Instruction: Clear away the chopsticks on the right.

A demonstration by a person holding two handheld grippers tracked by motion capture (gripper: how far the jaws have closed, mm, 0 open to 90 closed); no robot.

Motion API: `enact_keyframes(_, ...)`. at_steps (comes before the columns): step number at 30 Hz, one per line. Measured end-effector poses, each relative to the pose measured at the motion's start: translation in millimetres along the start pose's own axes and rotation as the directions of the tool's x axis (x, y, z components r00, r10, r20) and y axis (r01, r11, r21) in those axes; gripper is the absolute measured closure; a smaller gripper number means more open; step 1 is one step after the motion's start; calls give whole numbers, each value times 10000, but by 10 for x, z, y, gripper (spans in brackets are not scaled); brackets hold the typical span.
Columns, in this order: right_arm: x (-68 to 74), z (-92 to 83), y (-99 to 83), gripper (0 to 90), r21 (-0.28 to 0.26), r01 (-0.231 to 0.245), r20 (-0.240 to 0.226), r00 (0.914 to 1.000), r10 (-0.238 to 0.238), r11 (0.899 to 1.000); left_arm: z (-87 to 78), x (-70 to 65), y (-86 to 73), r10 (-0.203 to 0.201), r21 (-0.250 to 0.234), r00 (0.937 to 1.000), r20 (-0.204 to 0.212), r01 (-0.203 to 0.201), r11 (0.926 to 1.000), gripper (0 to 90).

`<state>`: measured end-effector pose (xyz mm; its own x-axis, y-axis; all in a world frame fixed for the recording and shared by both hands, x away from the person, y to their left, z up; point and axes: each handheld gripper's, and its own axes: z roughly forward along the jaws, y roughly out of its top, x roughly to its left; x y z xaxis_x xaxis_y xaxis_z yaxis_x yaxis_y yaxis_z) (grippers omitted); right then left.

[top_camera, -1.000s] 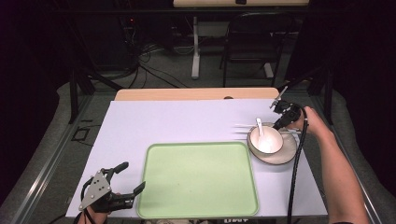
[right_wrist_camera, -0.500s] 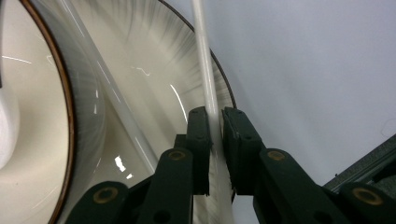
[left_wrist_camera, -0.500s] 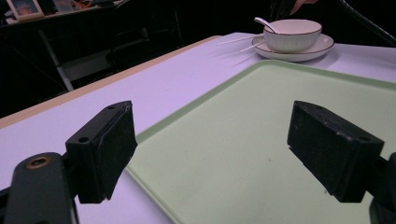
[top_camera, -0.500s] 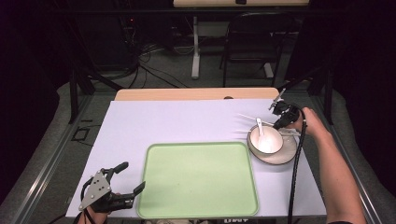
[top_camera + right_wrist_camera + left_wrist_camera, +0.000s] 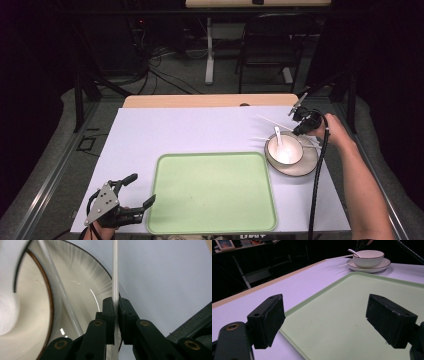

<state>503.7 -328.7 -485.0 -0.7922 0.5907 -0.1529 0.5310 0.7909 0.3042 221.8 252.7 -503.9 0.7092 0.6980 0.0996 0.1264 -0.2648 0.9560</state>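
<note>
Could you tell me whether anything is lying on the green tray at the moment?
No, in the high view the green tray has a bare surface, and the bowl sits on its saucer beside it.

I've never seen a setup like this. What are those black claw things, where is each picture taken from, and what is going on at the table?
No robot here: a person holds a hand-operated grasping tool in each hand. The high view looks down on the white table from above the person. The other two pictures come from small cameras riding on each tool, looking along its two black jaws.

On the table lie a pale green tray and, to its right, a white bowl on a saucer, with a white spoon in the bowl.

The left tool rests near the tray's left edge, jaws wide apart, holding nothing. The right tool has just closed its jaws on a thin white chopstick beside the saucer; a second chopstick lies across the saucer.
</note>
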Motion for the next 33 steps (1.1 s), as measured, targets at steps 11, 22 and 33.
enact_keyframes(11,111,-416,57,841,-263,-93,482,9988,106,9996,-2,2,1,33,-6,10000,-13,-33,10000,154)
enact_keyframes(22,299,-697,88,841,-584,-261,849,9959,310,9980,-1,-1,1,14,-5,10000,-25,-14,10000,154)
enact_keyframes(33,657,-984,134,841,-1182,-366,953,9943,481,9923,-3,2,0,26,-35,10000,-2,-26,10000,154)
